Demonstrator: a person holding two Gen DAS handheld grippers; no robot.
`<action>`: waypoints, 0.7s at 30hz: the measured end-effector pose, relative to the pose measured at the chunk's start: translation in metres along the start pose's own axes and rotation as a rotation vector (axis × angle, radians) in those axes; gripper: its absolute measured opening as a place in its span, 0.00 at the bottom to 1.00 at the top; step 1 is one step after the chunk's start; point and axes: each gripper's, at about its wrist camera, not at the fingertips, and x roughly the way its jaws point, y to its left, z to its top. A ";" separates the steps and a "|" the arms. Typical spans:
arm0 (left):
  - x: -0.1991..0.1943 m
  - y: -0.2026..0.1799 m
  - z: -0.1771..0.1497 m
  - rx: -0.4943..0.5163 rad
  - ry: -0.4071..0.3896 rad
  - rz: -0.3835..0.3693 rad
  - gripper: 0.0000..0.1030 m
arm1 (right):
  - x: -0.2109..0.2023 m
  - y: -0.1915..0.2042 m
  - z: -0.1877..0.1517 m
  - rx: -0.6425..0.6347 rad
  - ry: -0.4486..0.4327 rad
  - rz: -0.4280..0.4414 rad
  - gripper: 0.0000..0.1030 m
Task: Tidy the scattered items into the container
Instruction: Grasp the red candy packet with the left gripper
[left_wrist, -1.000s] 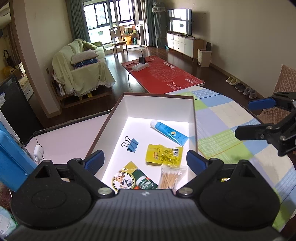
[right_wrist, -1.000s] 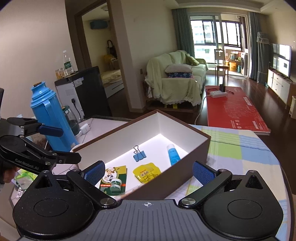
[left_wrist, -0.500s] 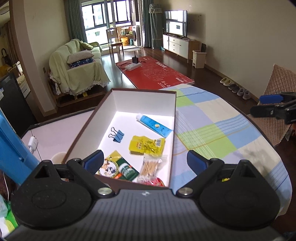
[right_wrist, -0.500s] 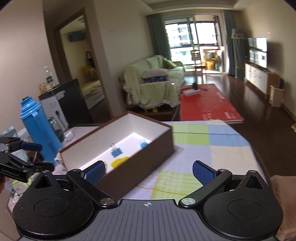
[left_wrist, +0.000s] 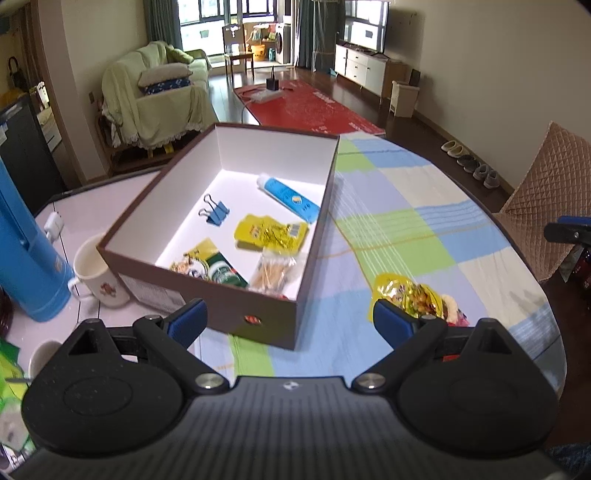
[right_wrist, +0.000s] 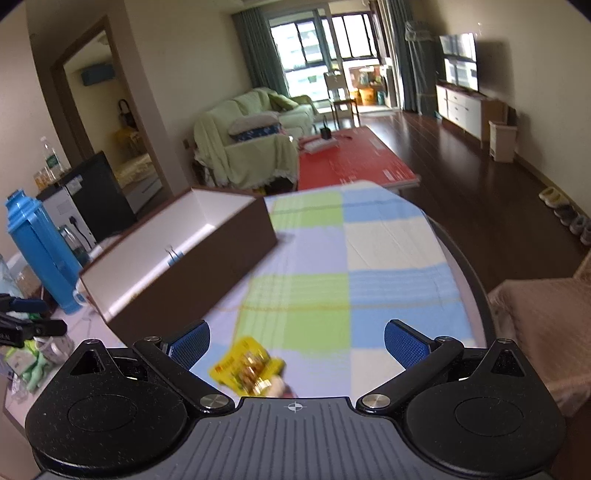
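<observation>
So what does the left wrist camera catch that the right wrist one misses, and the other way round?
Only the left wrist view looks into the box and shows the blue tube, yellow sachet, cotton swabs and white mug. Only the right shows a doorway. Both show the brown box, blue binder clip, blue thermos and the loose yellow packet.

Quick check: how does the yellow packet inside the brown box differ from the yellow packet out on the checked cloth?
The yellow foil packet in the brown cardboard box lies on the white floor of the box; the yellow snack packet on the checked tablecloth lies outside, right of the box.

The boxed one is plain yellow with small print; the outside one shows glossy food pictures.

Both lie flat, held by neither gripper.
</observation>
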 end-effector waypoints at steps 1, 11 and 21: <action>0.000 -0.002 -0.003 -0.003 0.005 -0.003 0.92 | -0.001 -0.002 -0.003 -0.001 0.011 -0.006 1.00; 0.007 -0.031 -0.027 -0.025 0.077 -0.059 0.92 | -0.010 -0.014 -0.035 0.016 0.113 -0.040 1.00; 0.010 -0.066 -0.028 0.007 0.133 -0.085 0.92 | -0.005 -0.001 -0.040 -0.095 0.192 -0.083 1.00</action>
